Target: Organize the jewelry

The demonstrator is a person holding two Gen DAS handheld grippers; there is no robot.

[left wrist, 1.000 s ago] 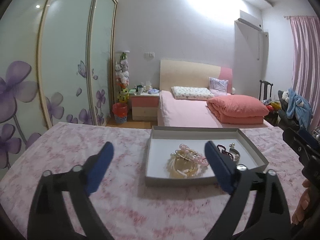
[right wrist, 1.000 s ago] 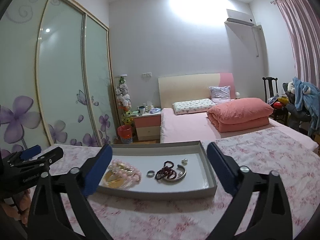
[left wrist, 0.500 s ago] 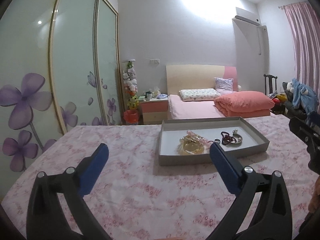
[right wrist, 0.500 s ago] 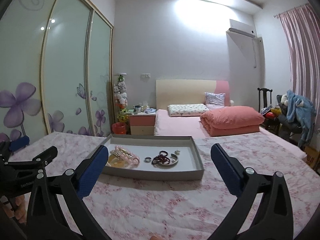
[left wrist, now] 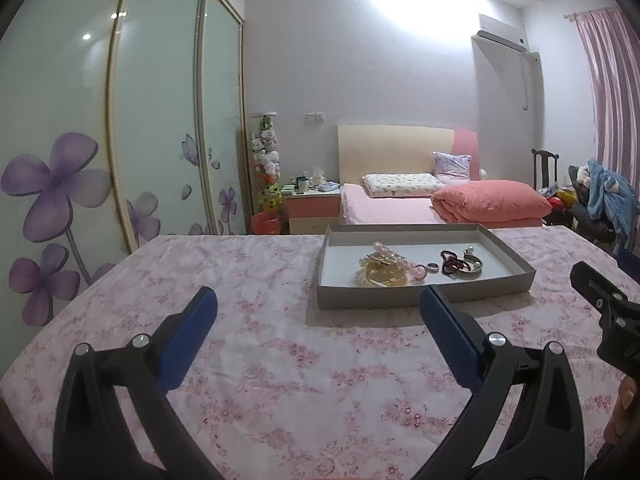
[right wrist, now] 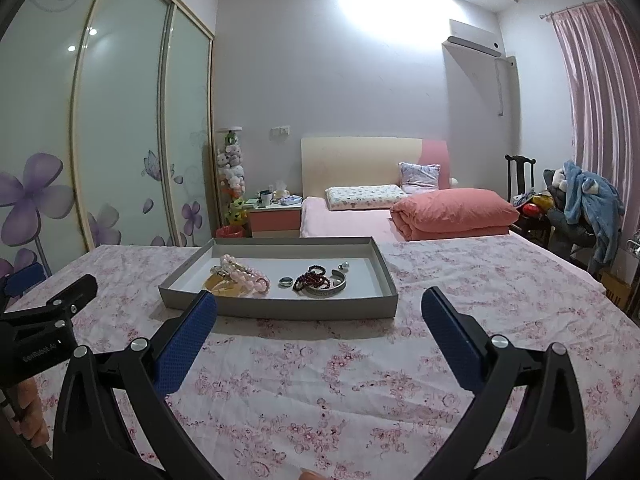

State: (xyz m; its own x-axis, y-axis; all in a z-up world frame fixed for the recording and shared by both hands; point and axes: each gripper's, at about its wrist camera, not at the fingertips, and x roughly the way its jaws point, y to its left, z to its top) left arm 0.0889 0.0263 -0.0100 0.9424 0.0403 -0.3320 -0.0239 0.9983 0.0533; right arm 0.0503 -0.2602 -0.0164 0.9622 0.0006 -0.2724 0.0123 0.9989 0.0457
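A shallow grey tray (left wrist: 420, 300) (right wrist: 280, 308) stands on the pink floral tablecloth. In it lie a pink bead bracelet (left wrist: 394, 258) (right wrist: 244, 274), a yellowish piece (left wrist: 376, 278) (right wrist: 224, 290), a small ring (left wrist: 432, 267) (right wrist: 285, 281), a dark red bead bracelet (left wrist: 452, 262) (right wrist: 314, 278) and a silver bangle (left wrist: 474, 266) (right wrist: 334, 286). My left gripper (left wrist: 318, 304) is open and empty, short of the tray's near left. My right gripper (right wrist: 320, 308) is open and empty, short of the tray's near edge.
The tablecloth (left wrist: 260, 340) covers the table around the tray. Behind the table are a bed (right wrist: 380, 216), a nightstand (right wrist: 276, 216), sliding wardrobe doors (right wrist: 120, 140) on the left and a chair with clothes (right wrist: 584, 208) on the right.
Both grippers have pulled back and up from the tray, which now sits farther off. Both stay open and empty. The jewelry has not moved.
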